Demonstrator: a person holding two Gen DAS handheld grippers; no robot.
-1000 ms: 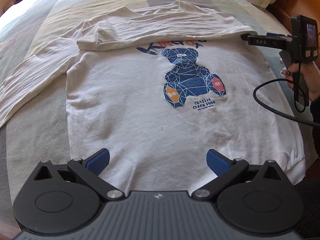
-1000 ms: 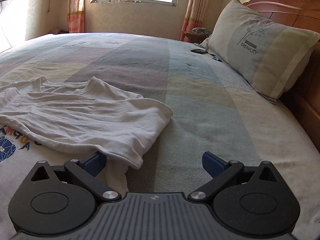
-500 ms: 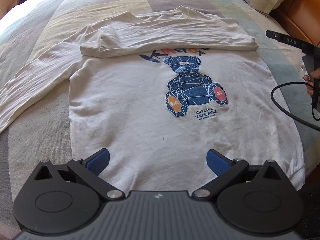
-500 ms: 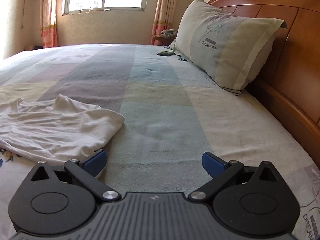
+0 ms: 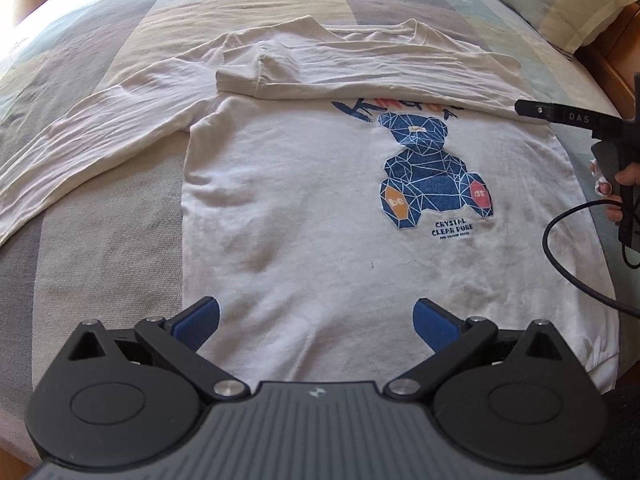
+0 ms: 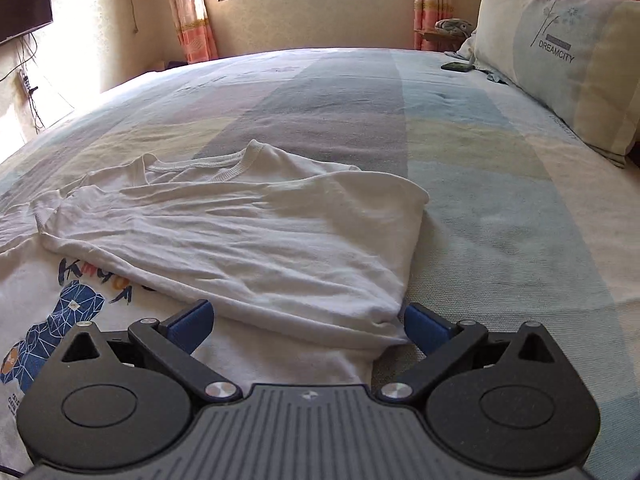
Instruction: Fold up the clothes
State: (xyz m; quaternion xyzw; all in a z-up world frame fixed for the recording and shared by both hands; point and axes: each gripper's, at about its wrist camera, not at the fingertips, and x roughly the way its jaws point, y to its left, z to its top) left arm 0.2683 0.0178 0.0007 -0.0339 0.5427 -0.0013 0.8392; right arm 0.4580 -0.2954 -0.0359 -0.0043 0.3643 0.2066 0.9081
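A white long-sleeved shirt [image 5: 304, 216] lies flat, print side up, on the striped bedspread [image 5: 100, 272], its hem near the bed's foot-side edge and its collar toward the middle of the bed. One sleeve [image 5: 360, 80] is already folded across the chest, its cuff resting above the print; the other sleeve [image 5: 80, 140] is extended toward the far side of the bed, unfolded. In my judgement the fold is at an early stage: one sleeve done, one sleeve and the body folds outstanding.

The left gripper [image 5: 316, 320] hovers above the hem with jaws spread wide, grasping nothing. The right gripper [image 6: 306, 322] sits low at the shoulder fold, jaws likewise spread, straddling the folded cloth edge without clamping it.

Legible writing: the shirt's bear print [image 5: 432, 176] carries "be" and "ar" on the paws and "CRYSTAL CLEAR PURE" beneath; the line under that is too small to read. The pillow [image 6: 560, 52] at the headboard edge reads "DREAMCITY". The right tool's finger shows "DAS".
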